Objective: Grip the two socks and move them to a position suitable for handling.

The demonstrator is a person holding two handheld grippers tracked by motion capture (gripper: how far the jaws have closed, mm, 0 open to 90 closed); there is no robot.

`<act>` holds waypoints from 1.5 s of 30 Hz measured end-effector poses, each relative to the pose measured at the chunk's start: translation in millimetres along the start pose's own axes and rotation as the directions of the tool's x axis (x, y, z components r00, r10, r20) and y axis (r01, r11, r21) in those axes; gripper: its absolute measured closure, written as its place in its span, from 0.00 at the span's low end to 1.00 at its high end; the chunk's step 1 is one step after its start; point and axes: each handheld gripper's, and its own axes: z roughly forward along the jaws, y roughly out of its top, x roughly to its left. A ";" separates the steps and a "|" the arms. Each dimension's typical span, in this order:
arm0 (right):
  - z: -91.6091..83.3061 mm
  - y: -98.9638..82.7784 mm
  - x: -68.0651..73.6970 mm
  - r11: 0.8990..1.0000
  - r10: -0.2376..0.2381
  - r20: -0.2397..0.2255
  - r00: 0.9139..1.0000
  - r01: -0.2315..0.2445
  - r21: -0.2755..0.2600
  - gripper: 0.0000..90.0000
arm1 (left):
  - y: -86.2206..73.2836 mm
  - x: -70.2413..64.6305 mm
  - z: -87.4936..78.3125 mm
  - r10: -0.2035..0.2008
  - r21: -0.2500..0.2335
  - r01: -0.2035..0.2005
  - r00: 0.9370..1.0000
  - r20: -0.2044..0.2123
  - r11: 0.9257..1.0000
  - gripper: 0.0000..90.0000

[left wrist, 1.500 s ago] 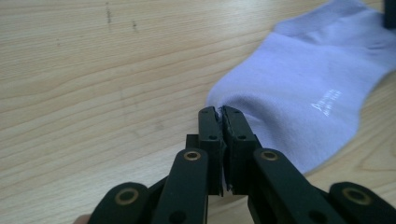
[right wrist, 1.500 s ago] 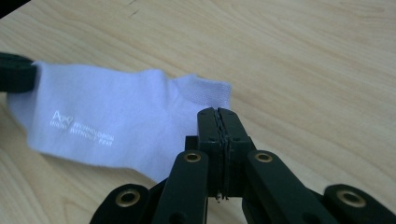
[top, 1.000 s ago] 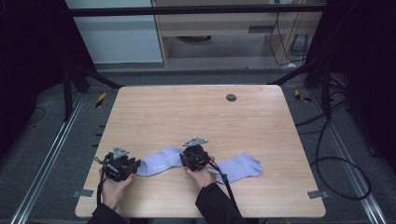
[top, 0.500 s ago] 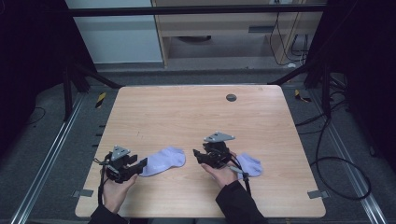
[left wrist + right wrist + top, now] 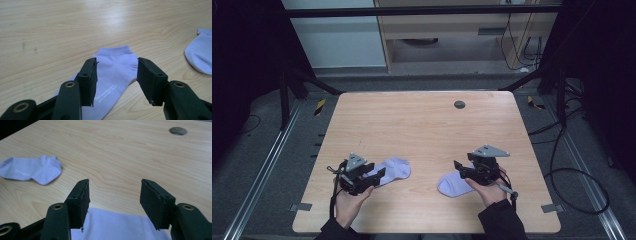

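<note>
A light wooden table (image 5: pixel 422 125) sits in a dim room with dark floor all around it. Two small purple socks lie flat near the person's edge, well apart from each other. On the table as a clock face seen from above, the left sock (image 5: pixel 393 169) is at about 7 o'clock and the right sock (image 5: pixel 453 184) at about 5 o'clock. They look as if they were spread out one to each side, so each one can be seen and picked up alone.

The left gripper (image 5: pixel 376 176) hangs just over its sock, with its jaws let go and spread wide. They have just been opening, and the sock under them is not pinched. The right gripper (image 5: pixel 462 171) is over the right sock's near end. Its jaws have just been opening too, and nothing is pinched in them.

Farther out, a small round hole (image 5: pixel 459 104) sits in the table at about 1 o'clock.
</note>
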 end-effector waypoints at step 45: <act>3.1 -67.1 -75.0 0.979 -0.017 0.119 0.993 -0.008 0.204 0.83 | -3.5 -136.8 113.8 0.158 0.169 -0.192 0.968 0.196 0.967 0.78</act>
